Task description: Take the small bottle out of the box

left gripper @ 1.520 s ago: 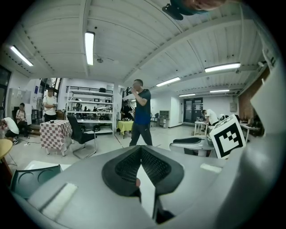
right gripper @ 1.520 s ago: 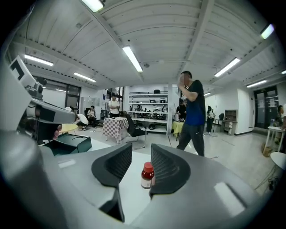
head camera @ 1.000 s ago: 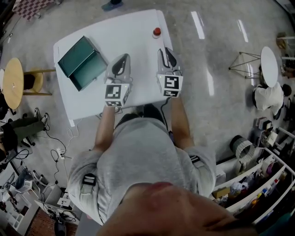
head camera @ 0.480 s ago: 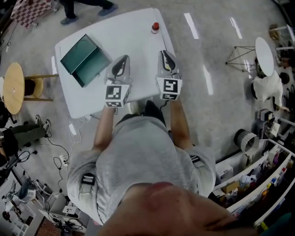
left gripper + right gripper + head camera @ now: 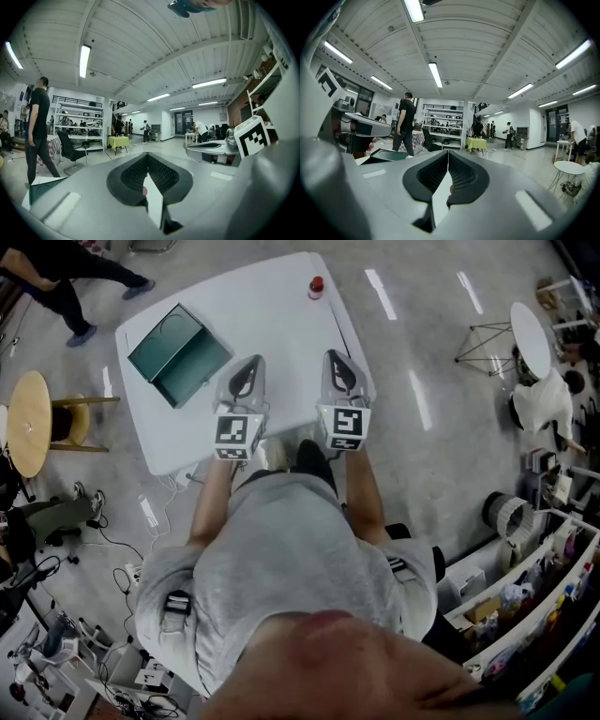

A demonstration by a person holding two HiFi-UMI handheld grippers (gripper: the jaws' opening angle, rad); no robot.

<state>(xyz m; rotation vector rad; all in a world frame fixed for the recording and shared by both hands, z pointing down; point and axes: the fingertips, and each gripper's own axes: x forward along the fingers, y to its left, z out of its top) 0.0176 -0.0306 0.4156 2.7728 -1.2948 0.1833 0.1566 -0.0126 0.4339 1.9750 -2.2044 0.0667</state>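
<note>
An open dark green box (image 5: 178,354) lies on the left part of the white table (image 5: 272,324); I cannot make out a bottle in it. A small red-topped object (image 5: 316,286) stands at the table's far right edge. My left gripper (image 5: 249,367) and right gripper (image 5: 336,362) hover side by side over the table's near edge, apart from the box. Both are shut with nothing between the jaws. The left gripper (image 5: 147,154) and right gripper (image 5: 448,153) point out into the room. The box (image 5: 389,154) shows low at the left in the right gripper view.
A round wooden stool (image 5: 28,423) stands left of the table. A person (image 5: 56,282) walks past its far left corner. A small round white table (image 5: 532,338) and a wire frame (image 5: 483,348) stand at the right, with shelves (image 5: 544,615) at the lower right.
The right gripper's jaws have drawn together. Both grippers stay side by side over the near edge. A person has walked leftward along the far side of the table.
</note>
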